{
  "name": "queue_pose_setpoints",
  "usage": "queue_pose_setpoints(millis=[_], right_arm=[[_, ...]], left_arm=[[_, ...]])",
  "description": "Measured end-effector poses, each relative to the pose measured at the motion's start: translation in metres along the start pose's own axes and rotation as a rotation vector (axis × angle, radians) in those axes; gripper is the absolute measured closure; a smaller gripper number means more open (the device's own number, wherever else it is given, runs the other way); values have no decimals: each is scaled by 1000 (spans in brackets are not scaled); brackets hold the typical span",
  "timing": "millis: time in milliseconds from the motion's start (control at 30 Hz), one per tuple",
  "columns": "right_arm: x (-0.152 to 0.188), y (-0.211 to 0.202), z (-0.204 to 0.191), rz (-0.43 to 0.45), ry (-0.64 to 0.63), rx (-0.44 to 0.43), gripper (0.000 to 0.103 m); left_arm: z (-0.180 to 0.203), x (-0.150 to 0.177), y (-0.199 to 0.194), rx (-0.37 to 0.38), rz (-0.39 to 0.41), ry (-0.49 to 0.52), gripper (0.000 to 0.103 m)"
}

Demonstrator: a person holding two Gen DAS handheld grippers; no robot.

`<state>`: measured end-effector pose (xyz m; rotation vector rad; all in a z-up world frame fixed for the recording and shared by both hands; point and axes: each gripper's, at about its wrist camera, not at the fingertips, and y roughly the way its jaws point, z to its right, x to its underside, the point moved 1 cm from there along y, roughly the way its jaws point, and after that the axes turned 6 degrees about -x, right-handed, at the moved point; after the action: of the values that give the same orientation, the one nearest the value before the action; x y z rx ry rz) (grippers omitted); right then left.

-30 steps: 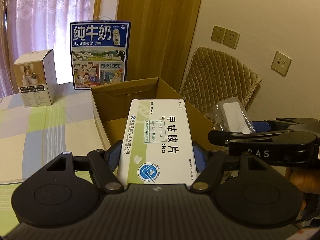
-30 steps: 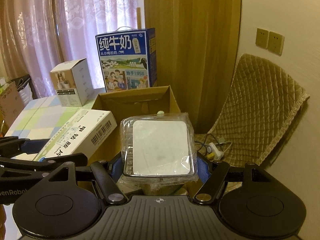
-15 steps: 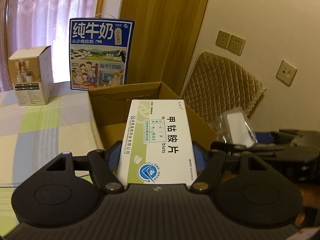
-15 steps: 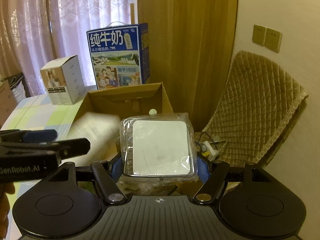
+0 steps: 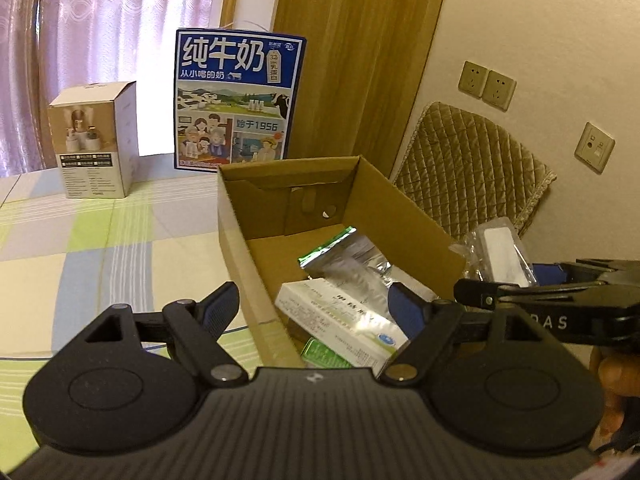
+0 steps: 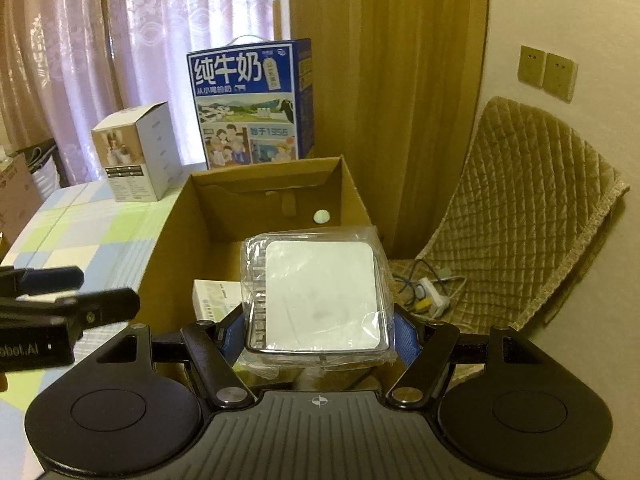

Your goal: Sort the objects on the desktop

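Observation:
The cardboard box (image 5: 236,248) stands open on the table's right side. The white medicine box (image 5: 340,316) lies loose inside it, next to a silver foil pouch (image 5: 352,256) and a green packet (image 5: 320,354). My left gripper (image 5: 314,298) hovers over the box's near left wall, its jaws opening, and the pads touch nothing. My right gripper (image 6: 320,330) is shut on a plastic-wrapped white square pack (image 6: 320,292) and holds it above the box's near right part. The medicine box (image 6: 216,298) shows below that pack, and the left gripper (image 6: 104,290) sits at the left edge.
A blue milk carton (image 5: 236,100) stands behind the cardboard box and a small white product box (image 5: 96,144) to its left on the checked tablecloth (image 5: 80,248). A quilted chair (image 5: 472,168) stands to the right, with a power strip (image 6: 432,298) on the floor.
The left gripper has opened and let go of the medicine box, which dropped into the cardboard box. The right gripper keeps its hold on the wrapped pack and has stayed put.

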<state>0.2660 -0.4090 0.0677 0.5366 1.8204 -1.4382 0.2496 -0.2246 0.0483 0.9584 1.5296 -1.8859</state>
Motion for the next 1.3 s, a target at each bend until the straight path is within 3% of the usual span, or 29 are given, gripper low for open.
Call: queue_pose_setpoints(millis=[900,933,967,1033,1300], right_arm=[[-15,7,-18,12,-5,-11,34],[-16,8,-16,16,12,-12,31],[-17,9,-13,17,32,-13,17],[-18,6,-9,41,66,-13,6],[-5,-14,10,62,138,1,6]], left_arm=[[-18,16,-10,-16,-30,-16,23],[-19,16,-10,-17,-30,-17,23],[-20,16,-11,-19,-30,-17,23],[-22,17,-11,-22,-31,-19,23],[-20,24,-21,-37,-28,-25,17]])
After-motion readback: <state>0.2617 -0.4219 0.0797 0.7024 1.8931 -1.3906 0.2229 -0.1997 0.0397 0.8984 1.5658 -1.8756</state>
